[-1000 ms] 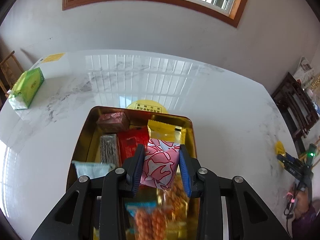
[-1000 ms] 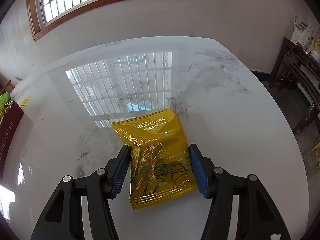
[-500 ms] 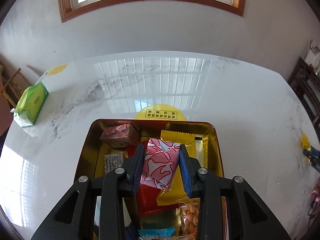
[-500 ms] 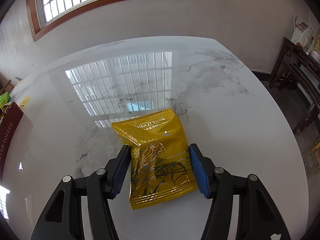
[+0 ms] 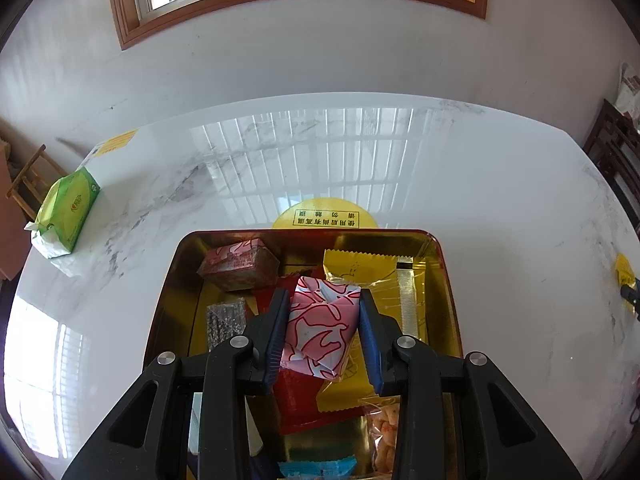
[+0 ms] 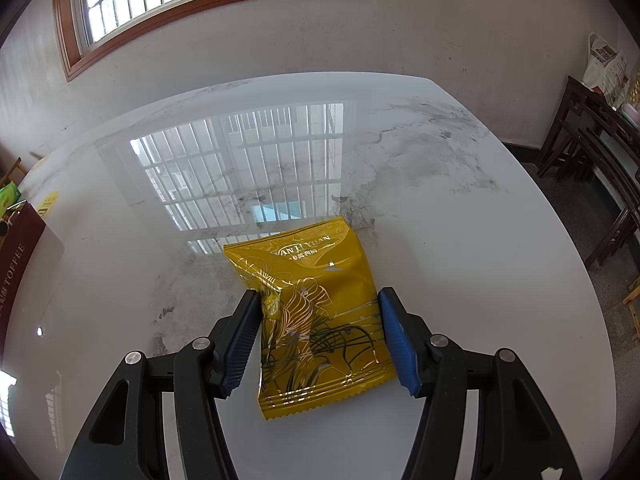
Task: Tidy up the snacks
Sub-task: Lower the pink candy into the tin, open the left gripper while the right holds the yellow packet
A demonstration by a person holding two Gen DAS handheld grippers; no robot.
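My left gripper (image 5: 323,298) is shut on a pink snack with red squiggles (image 5: 320,332) and holds it just above an open golden tin (image 5: 168,304). Inside the tin lie a similar pink block (image 5: 238,266), a yellow packet (image 5: 356,272), a red packet (image 5: 300,404), a dark bar (image 5: 226,320) and a bag of nuts (image 5: 384,432). In the right wrist view a yellow foil packet (image 6: 304,256) lies flat on the marble table. My right gripper (image 6: 319,296) straddles it, both pads against its sides, its left edge crumpled.
A green tissue pack (image 5: 68,210) sits at the table's far left edge. A round yellow sticker (image 5: 325,218) lies just beyond the tin. The tin's dark red side marked TOFFEE (image 6: 16,264) shows at the left of the right wrist view. Dark wooden chairs (image 6: 600,168) stand beyond the table's right edge.
My left gripper swung over the tin with the pink snack and sank a little; the tin now lies square beneath it. The right gripper and yellow packet have not moved.
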